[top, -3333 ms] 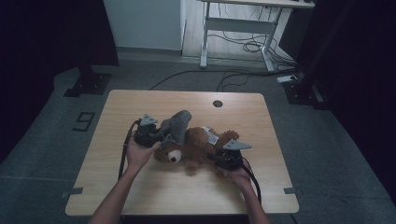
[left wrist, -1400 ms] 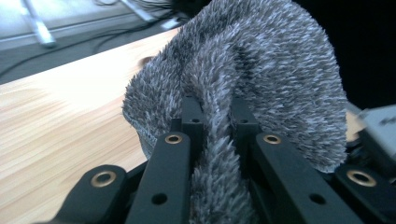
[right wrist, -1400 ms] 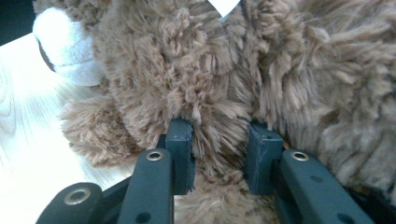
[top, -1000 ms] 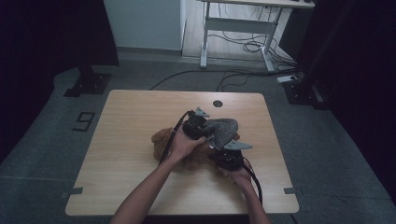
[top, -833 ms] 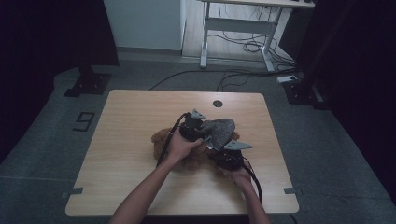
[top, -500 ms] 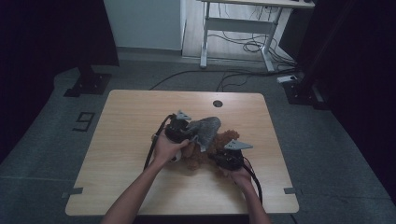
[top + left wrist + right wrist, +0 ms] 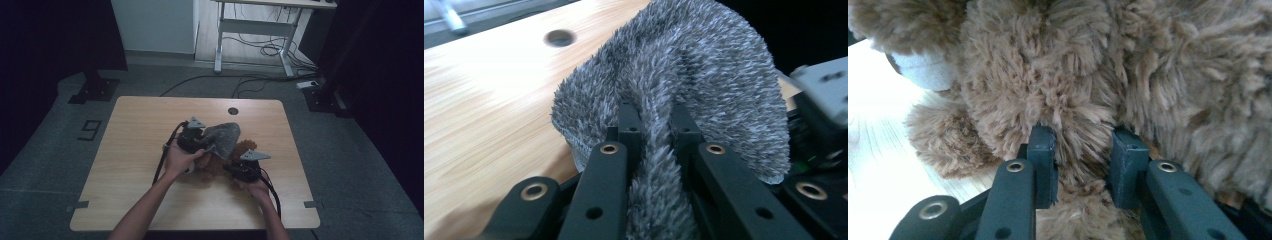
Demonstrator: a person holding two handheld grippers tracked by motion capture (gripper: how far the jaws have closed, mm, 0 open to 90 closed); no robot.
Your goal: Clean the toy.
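At the middle of the wooden table: one brown plush bear, lying on the tabletop, a fold of its fur pinched between the nearly closed jaws of the right gripper. One grey fuzzy cloth, held above the bear, a ridge of it clamped in the narrowly set jaws of the left gripper, draping over both sides

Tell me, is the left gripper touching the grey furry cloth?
Touching. The left gripper view shows the left gripper with both jaws pressed into a pinched fold of the grey furry cloth.
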